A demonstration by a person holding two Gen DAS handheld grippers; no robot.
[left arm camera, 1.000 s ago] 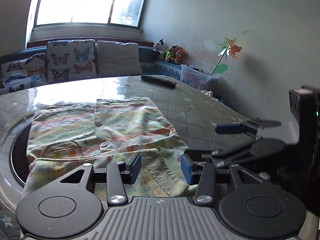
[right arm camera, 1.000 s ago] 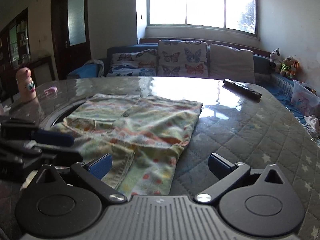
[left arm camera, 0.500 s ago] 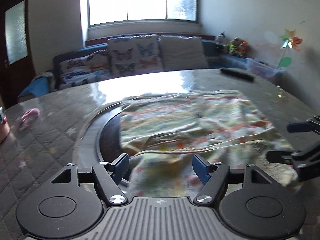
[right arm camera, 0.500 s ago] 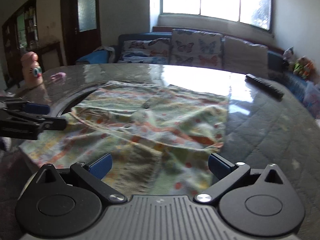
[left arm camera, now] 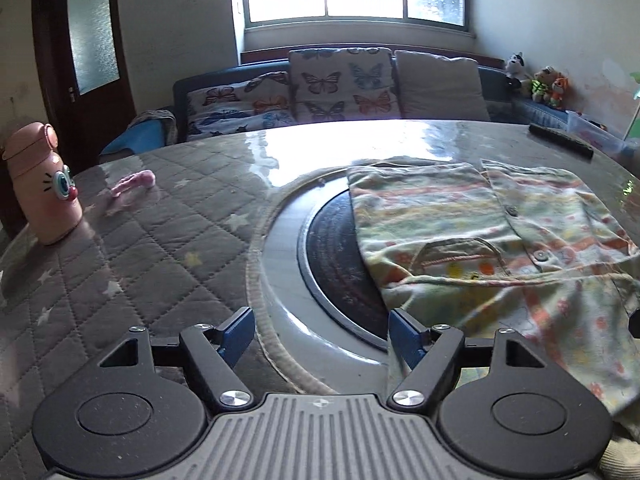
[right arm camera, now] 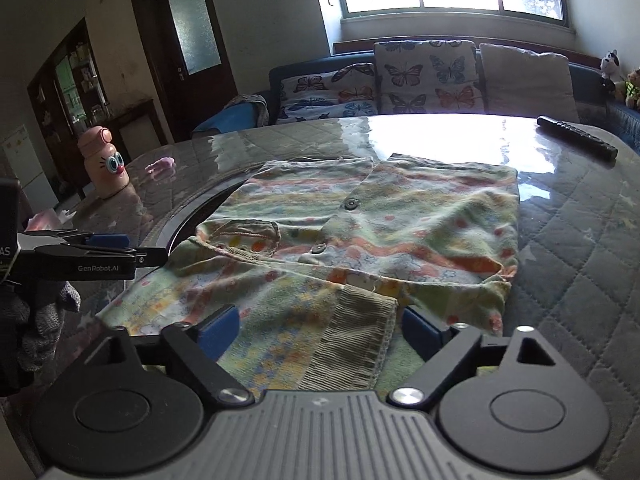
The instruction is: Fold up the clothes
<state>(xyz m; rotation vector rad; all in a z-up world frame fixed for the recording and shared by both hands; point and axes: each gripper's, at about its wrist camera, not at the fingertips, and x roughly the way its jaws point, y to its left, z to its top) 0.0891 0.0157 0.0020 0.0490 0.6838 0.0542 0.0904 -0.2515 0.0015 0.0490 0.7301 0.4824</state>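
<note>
A pale green patterned button shirt [right arm camera: 384, 236] lies partly folded on the round table, with a ribbed cuff [right arm camera: 352, 344] nearest me; it also shows in the left wrist view [left arm camera: 500, 240]. My right gripper [right arm camera: 320, 330] is open, its jaws either side of the near sleeve and cuff. My left gripper [left arm camera: 322, 330] is open and empty over the table's inset dark disc [left arm camera: 340, 264], at the shirt's left edge. It shows from the side in the right wrist view [right arm camera: 108, 252].
A pink cartoon bottle [left arm camera: 40, 188] and a small pink object [left arm camera: 132, 184] stand at the table's left. A black remote [right arm camera: 576, 138] lies at the far right. A sofa with butterfly cushions [left arm camera: 344, 84] runs behind the table. The tabletop [left arm camera: 132, 264] has a quilted grey cover.
My left gripper has swung left, from over the shirt's near sleeve to its left edge by the dark disc. My right gripper has moved closer over the sleeve and cuff.
</note>
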